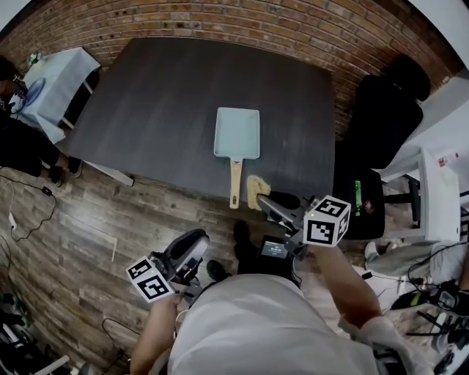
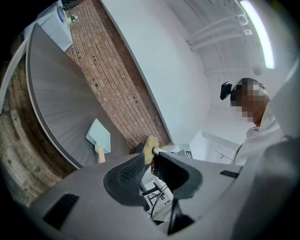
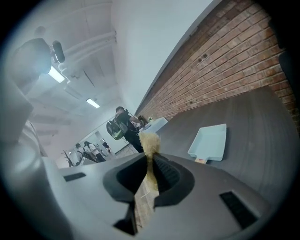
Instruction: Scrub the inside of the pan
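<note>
Jaws of my right gripper (image 1: pixel 265 202) clamp the sponge (image 1: pixel 255 189); left gripper (image 1: pixel 192 249) jaws slightly apart, empty. Pan (image 1: pixel 237 133) lies far-left of sponge, handle near; right closer.

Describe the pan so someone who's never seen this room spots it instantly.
Find the big dark grey table before the brick wall. Near its front edge lies the pan: pale blue, rectangular, with a wooden handle, unlike the yellow scrub pad beside it.

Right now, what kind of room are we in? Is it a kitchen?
Probably a workshop or lab, not a kitchen: a brick wall, cables on the wooden floor, and the pan sits on a plain dark table.
</note>
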A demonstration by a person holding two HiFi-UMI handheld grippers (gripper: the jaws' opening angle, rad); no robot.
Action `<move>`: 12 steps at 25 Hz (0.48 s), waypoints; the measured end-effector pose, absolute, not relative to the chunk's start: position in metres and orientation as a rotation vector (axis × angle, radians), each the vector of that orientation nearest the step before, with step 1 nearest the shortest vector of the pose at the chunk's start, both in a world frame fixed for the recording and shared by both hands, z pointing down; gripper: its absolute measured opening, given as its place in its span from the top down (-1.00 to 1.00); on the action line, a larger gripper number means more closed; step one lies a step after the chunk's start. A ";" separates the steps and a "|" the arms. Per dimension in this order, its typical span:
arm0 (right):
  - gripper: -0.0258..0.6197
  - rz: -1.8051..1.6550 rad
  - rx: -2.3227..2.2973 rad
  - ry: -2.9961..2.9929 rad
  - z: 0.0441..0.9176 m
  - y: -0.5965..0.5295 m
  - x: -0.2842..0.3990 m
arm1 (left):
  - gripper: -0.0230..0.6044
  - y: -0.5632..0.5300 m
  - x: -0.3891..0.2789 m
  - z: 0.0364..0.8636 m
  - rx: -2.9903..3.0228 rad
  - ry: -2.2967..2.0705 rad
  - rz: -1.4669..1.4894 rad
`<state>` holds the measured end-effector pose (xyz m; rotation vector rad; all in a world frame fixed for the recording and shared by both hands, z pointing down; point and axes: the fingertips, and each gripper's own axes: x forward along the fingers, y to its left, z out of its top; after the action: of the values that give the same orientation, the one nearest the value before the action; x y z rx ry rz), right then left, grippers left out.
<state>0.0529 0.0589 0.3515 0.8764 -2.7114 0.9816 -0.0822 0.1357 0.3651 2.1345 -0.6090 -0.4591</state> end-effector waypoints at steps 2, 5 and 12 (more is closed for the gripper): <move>0.79 0.938 0.890 -2.678 0.359 0.036 0.061 | 0.57 0.119 -0.072 0.376 2.118 -0.618 -0.418; 0.79 0.915 0.893 -2.627 0.370 0.003 0.073 | 0.44 0.093 -0.054 0.395 2.078 -0.637 -0.347; 0.79 0.925 0.856 -2.551 0.395 -0.066 0.094 | 0.17 0.040 -0.014 0.458 1.986 -0.728 -0.152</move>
<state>0.0937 -0.0665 0.3952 0.8556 -2.5508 0.9249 -0.0144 0.0399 0.4576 1.9861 -0.7275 -0.1520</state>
